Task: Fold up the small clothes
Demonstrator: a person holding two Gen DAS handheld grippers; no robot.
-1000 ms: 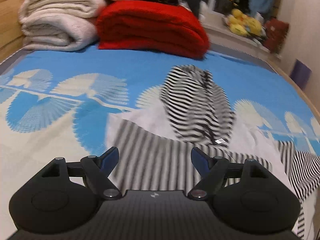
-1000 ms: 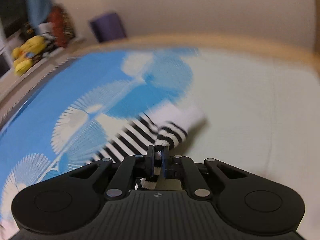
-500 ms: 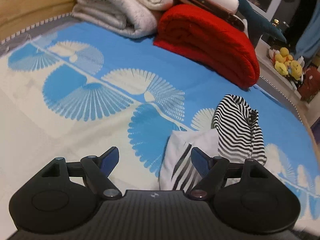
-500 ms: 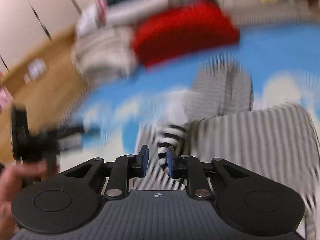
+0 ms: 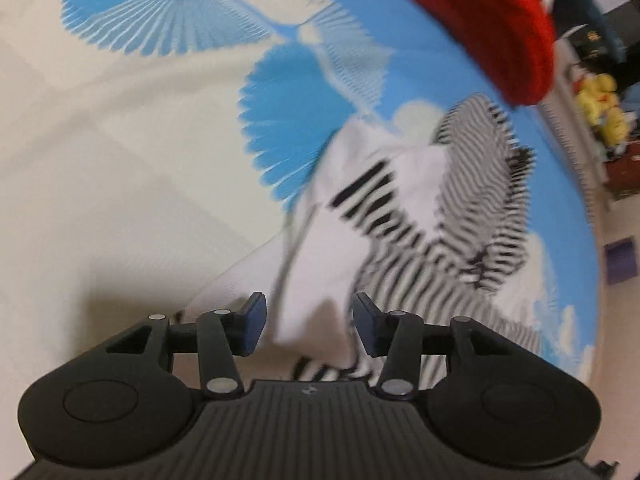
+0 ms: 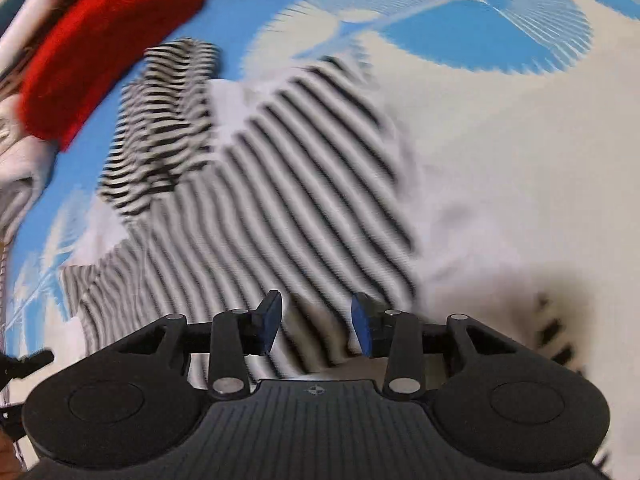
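Note:
A small black-and-white striped garment [image 5: 404,216] lies on the blue-and-cream bedspread [image 5: 120,152], partly folded over itself with white inner fabric showing. It fills the middle of the right wrist view [image 6: 272,184]. My left gripper [image 5: 308,330] is open, low over the garment's near white edge. My right gripper [image 6: 316,326] is open and empty, just above the striped cloth, with the jaws either side of a fold. Both views are motion-blurred.
A folded red blanket [image 5: 496,20] lies beyond the garment; it also shows in the right wrist view [image 6: 100,40], next to pale folded towels [image 6: 16,152]. Yellow soft toys [image 5: 600,112] sit on a ledge past the bed edge.
My right gripper carried the striped sleeve across over the garment and let it go; its jaws are now open. My left gripper has dropped closer to the garment's near edge.

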